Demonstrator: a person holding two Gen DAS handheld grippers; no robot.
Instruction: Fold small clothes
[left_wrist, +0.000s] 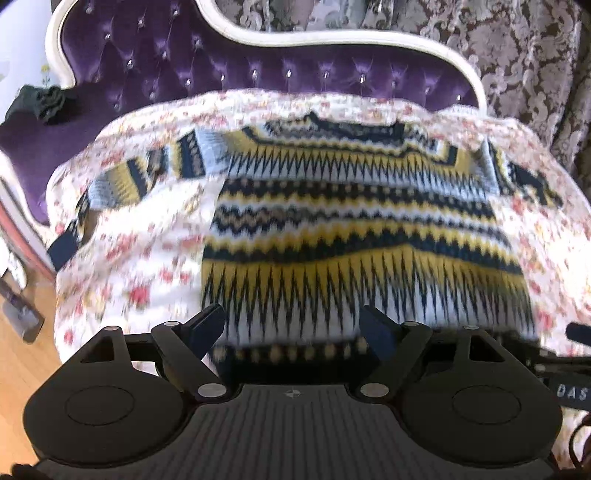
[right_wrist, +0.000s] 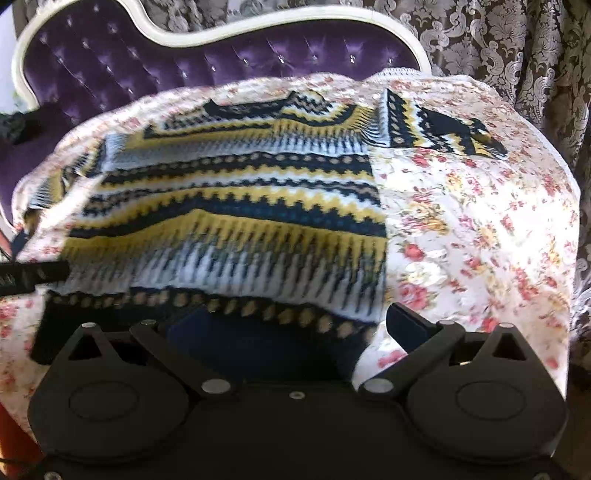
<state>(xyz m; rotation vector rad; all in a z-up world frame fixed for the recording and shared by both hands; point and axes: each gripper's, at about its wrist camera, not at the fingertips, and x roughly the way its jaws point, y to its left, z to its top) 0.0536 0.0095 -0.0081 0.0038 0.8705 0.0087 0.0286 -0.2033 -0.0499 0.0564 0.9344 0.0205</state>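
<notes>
Behind everything hung a brown damask curtain (left_wrist: 517, 55), and before it stood a purple tufted velvet sofa with a white curved frame (left_wrist: 258, 70). I saw a white quilt printed with pink roses (right_wrist: 461, 221) draped over its seat. On the quilt lay a knitted jumper banded in navy, mustard and white zigzags (left_wrist: 351, 206), spread flat, collar toward the sofa back.

My left gripper (left_wrist: 293, 321) hovered at the jumper's hem with its fingers spread, grasping nothing. My right gripper (right_wrist: 295, 323) was likewise released, its fingers straddling the hem's right corner.

Only the left view showed the long left sleeve (left_wrist: 122, 184) stretched out, and a dark crumpled cloth (left_wrist: 48, 103) on the sofa arm. The right view showed the folded right sleeve (right_wrist: 436, 125) more clearly.
</notes>
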